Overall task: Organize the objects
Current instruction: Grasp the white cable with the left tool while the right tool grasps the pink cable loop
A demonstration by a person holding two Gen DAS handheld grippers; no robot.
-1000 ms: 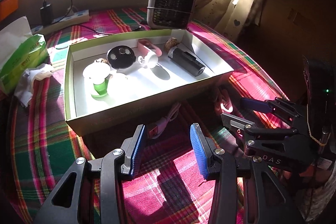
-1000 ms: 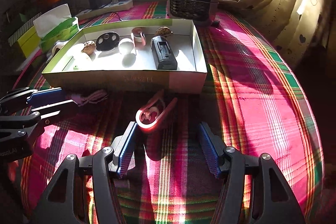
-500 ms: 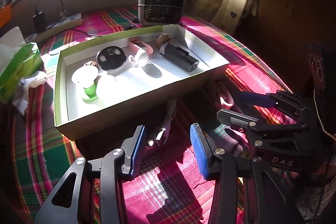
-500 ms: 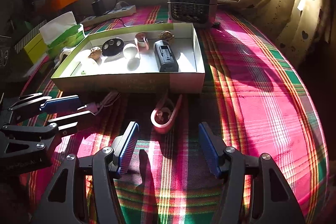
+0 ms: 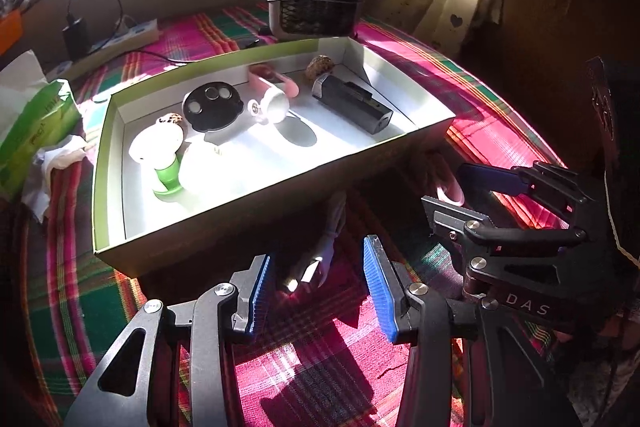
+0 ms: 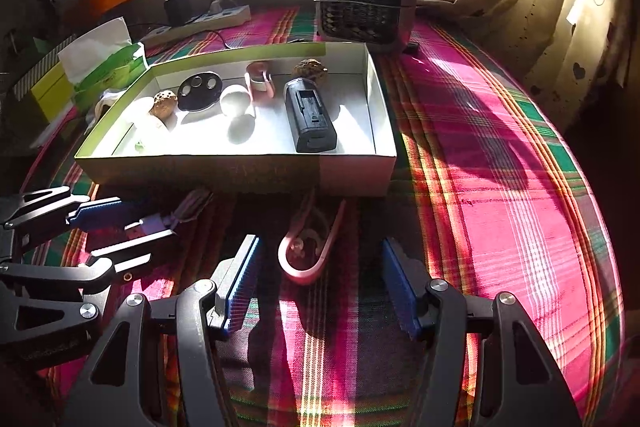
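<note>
I have both sets of jaws spread and empty, left gripper [image 5: 316, 291] over the cable plug [image 5: 308, 273], right gripper [image 6: 320, 291] over the pink clip [image 6: 308, 251]

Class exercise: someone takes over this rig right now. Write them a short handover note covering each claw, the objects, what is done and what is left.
Left claw: open, empty, over the cable on the cloth.
Right claw: open, empty, over the pink clip.
Done: black case, walnuts and small items lie in the box.
Left: probably put cable and clip into the box.
</note>
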